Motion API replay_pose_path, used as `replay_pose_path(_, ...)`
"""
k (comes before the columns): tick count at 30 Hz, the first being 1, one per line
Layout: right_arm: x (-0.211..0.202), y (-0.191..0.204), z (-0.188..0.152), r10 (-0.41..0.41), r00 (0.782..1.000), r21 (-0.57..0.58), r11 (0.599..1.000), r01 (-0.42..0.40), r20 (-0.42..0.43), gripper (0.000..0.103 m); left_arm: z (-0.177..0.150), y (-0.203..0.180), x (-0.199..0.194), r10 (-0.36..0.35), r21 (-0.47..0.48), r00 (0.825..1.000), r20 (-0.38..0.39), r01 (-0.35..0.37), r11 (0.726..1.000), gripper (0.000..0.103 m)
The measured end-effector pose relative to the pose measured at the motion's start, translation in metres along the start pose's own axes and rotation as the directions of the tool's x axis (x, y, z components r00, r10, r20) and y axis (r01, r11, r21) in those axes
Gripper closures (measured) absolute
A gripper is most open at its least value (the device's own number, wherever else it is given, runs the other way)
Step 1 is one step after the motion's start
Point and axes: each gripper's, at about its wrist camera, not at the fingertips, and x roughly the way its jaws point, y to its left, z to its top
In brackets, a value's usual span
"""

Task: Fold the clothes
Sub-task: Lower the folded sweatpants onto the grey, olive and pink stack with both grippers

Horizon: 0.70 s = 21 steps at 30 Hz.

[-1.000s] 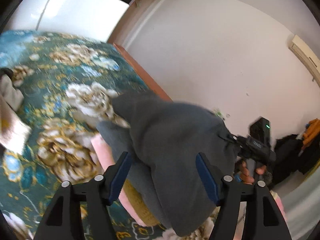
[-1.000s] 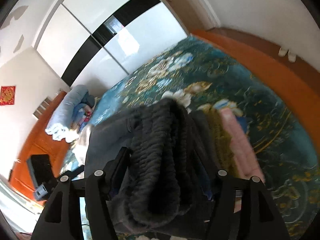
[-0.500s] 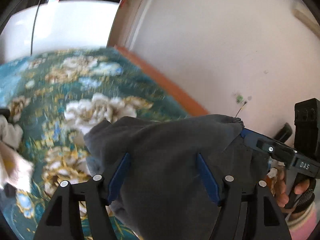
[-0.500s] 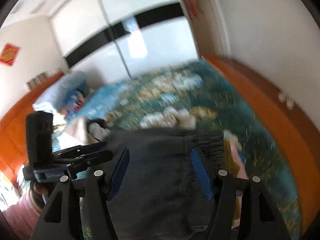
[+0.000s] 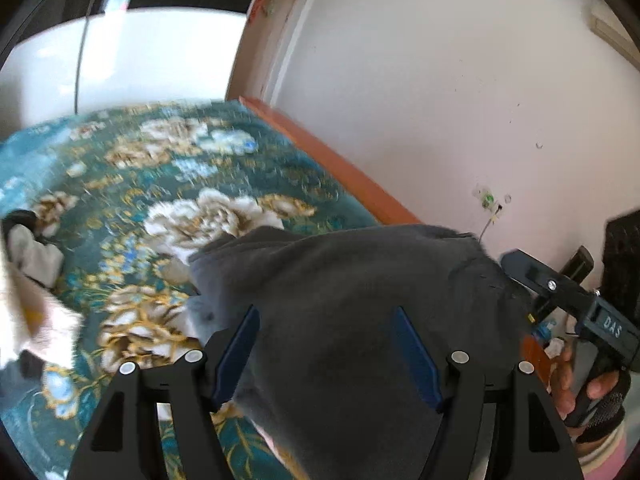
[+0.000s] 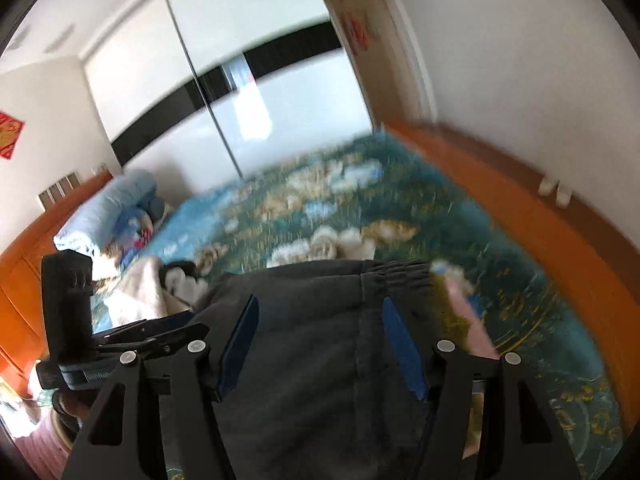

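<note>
A dark grey folded garment (image 5: 360, 300) lies between both grippers, above a teal floral bedspread (image 5: 160, 184). My left gripper (image 5: 324, 350) has its blue pads spread wide, with the grey cloth between and over them. My right gripper (image 6: 320, 344) is likewise spread wide around the same grey garment (image 6: 312, 320), whose ribbed waistband (image 6: 396, 270) shows at its far edge. Pink and mustard folded clothes (image 6: 464, 312) lie under the garment's right side. The right gripper's body (image 5: 580, 308) shows at the right of the left wrist view.
A pile of white and beige clothes (image 6: 148, 292) lies at the left of the bed. Rolled blue bedding (image 6: 108, 208) sits by the orange headboard. An orange bed frame (image 6: 520, 216) runs along the white wall. White wardrobe doors (image 6: 280, 92) stand beyond the bed.
Both grippers have tilted up and the grey garment has turned from hanging bunched to lying flatter and wider between them. The views are motion-blurred.
</note>
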Motion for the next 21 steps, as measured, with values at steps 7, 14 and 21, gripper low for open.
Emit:
replay_pose_path(7,-0.059,0.009,-0.081,-0.189,0.977,-0.046,0.980,0.194,0.099,0.018,-0.041,-0.048,-0.055,0.062,0.046,0.991,0.118,-0.067,0.997,0.013)
replay_pose_path(14,-0.059,-0.008,-0.136,-0.220,0.971,0.096,0.973,0.212,0.093,0.018,-0.098,-0.088,-0.051,0.140,0.062,0.983,0.116,-0.147,0.987,0.012)
replay_pose_path(21,-0.049,-0.017,-0.150,-0.295,0.954,0.099,0.952,0.290,0.047,0.010,-0.137,-0.083,-0.030,0.308,0.008,0.941,0.143,-0.312,0.950,0.000)
